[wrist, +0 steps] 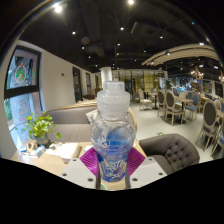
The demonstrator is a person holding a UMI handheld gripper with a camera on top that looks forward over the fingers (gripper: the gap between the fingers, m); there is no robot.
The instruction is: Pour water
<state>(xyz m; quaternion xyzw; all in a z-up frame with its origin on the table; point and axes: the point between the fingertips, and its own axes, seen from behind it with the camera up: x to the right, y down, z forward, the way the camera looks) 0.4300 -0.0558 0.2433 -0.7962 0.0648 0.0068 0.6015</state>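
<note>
A clear plastic water bottle (112, 128) with a white cap and a blue label stands upright between my fingers, held up in the air. My gripper (112, 160) is shut on the bottle, its purple pads (91, 159) pressing on both sides of the lower body. Water fills most of the bottle. The bottle's base is hidden behind the fingers.
A café room lies beyond: a grey tufted armchair (171, 150) just to the right, a wooden table (55, 155) and a green potted plant (40, 127) to the left, several chairs and tables (175, 105) farther back on the right, and a window (20, 90) on the left wall.
</note>
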